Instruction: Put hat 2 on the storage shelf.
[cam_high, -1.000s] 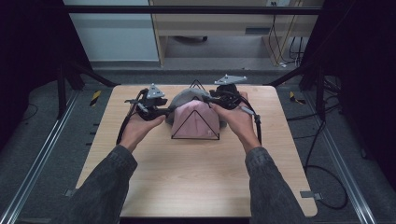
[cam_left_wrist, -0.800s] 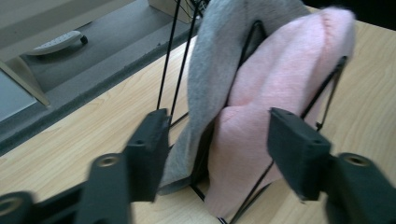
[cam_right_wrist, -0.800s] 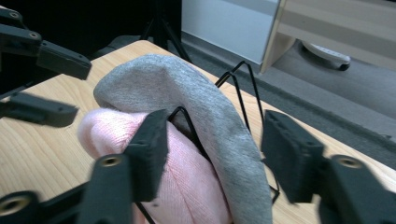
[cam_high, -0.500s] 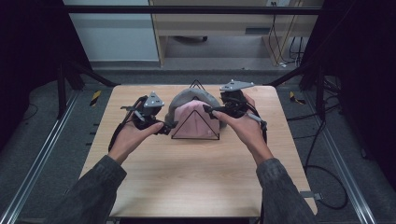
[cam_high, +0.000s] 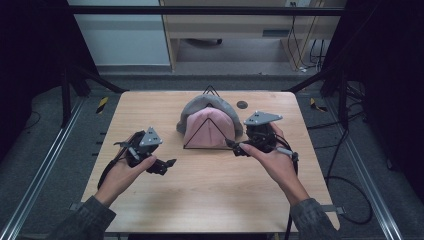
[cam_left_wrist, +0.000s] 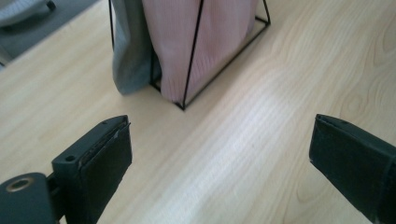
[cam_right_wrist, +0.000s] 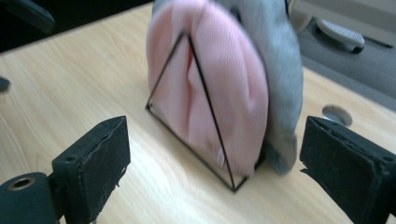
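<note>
Pink hat (cam_high: 210, 126): draped on a black wire stand (cam_high: 206, 134) at the far middle of the table (cam_high: 210, 200), its knit front facing the person, upright.
Grey hat (cam_high: 200, 107): on the same stand, just behind the pink one and touching it; its edge hangs down to the tabletop on the stand's left side in the left gripper view (cam_left_wrist: 128, 51).
Stand's shape: a wire triangle frame, wide base on the wood, point at the top; its long run goes left to right across the table.
Which way from the claws: the hats lie ahead of both, between them; from the right gripper (cam_high: 242, 148) they are just to its left and near, from the left gripper (cam_high: 167, 164) they are ahead and to its right, farther off.
Nearer hand: the right, by my judgement; its tips sit just beside the stand's near right corner.
Right gripper state: jaws wide apart, nothing between them; the pink hat fills the gap ahead (cam_right_wrist: 210, 88).
Left gripper state: jaws wide apart, holding nothing, above bare wood.
Small dark disc (cam_high: 242, 104): on the table beyond the hats, apart from them.
</note>
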